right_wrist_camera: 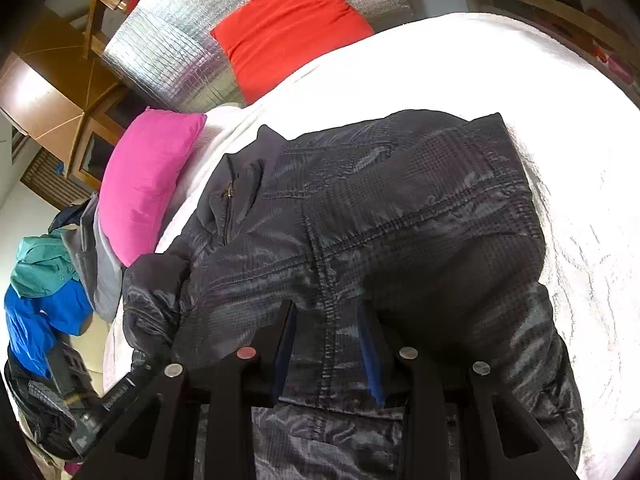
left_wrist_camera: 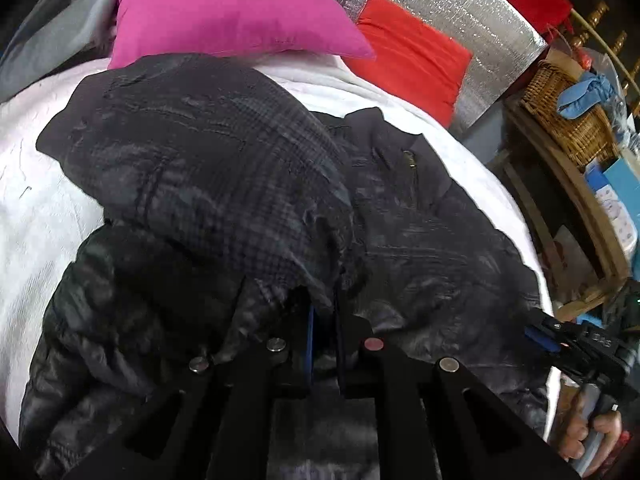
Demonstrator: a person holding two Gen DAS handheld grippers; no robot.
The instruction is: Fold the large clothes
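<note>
White bedding (right_wrist_camera: 520, 80) carries the dark jacket (right_wrist_camera: 400, 220), pink pillow (right_wrist_camera: 144, 184) at ten o'clock; left tool (left_wrist_camera: 324, 320) pinched tight on a thin fold, right tool (right_wrist_camera: 326, 344) clamped on a seam, so slippery cloth may slide free.

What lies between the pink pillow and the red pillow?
In the right wrist view, only white bedsheet and silver foil wall separate the pink pillow and red pillow.
</note>
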